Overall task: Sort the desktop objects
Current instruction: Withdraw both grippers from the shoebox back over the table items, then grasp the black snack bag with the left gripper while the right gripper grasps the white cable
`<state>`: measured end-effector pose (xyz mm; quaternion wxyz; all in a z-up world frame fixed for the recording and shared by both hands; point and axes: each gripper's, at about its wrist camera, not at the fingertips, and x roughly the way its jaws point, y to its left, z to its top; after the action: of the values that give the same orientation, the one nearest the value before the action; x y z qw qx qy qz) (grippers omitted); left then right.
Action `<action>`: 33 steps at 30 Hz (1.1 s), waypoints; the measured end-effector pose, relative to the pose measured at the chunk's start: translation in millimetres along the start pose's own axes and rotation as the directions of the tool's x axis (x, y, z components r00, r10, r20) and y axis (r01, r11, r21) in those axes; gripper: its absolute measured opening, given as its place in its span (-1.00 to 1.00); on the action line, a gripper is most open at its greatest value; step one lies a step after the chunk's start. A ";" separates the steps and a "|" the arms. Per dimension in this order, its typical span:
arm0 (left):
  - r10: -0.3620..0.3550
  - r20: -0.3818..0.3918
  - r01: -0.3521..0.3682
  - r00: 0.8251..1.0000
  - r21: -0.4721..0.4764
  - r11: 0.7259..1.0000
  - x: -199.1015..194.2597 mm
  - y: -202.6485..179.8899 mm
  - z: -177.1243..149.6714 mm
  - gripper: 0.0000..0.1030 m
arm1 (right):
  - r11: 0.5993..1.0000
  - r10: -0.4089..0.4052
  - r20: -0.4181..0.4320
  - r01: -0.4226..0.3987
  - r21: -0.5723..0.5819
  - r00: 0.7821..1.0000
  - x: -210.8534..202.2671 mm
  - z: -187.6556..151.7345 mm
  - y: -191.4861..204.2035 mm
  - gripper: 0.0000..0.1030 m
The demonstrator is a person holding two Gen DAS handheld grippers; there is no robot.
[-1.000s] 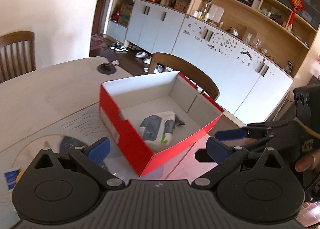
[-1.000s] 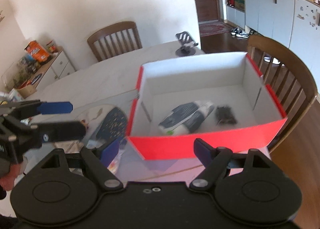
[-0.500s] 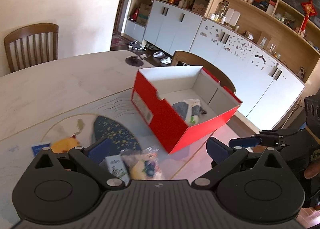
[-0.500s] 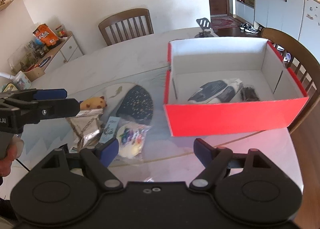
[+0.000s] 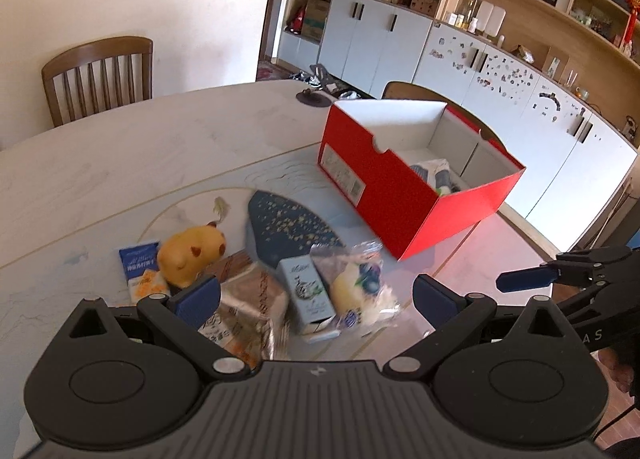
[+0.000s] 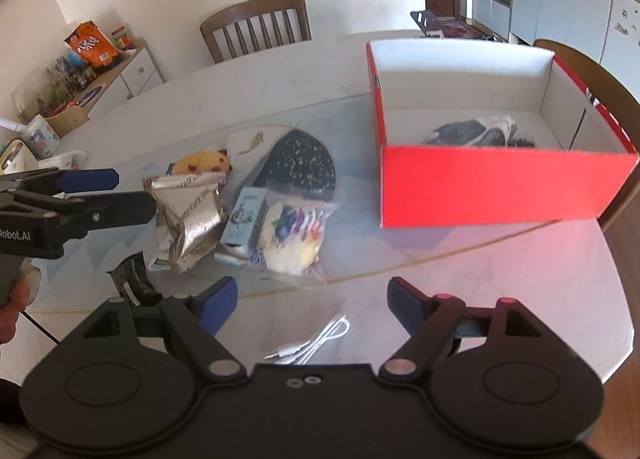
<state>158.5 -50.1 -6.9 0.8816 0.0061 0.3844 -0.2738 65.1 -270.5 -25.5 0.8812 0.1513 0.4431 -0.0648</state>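
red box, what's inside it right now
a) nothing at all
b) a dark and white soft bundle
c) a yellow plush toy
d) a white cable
b: the red box holds a dark and white soft bundle on its floor, while the yellow plush toy and the white cable lie outside it on the table.

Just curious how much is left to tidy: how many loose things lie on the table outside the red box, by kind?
Soft toy: 1
Packets and bags: 4 (silver pouch, clear bag, blue sachet, dark wrapper)
Small carton: 1
White cable: 1
Total: 7
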 end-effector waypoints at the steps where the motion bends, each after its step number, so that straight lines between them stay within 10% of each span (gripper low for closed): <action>1: 0.005 -0.001 -0.005 1.000 0.000 1.000 0.2 1.8 -1.9 1.00 | 1.000 -0.003 -0.004 0.003 0.004 1.000 1.3 -2.5 1.3 0.59; 33: 0.059 -0.085 -0.050 0.995 0.110 0.993 10.7 58.8 -86.3 1.00 | 0.994 -0.099 -0.114 0.103 0.030 0.989 59.3 -36.2 13.2 0.56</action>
<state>134.9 13.9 -86.7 0.8694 0.0762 0.4071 -0.2693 76.3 -245.0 -90.5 0.8476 0.1481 0.4978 -0.1087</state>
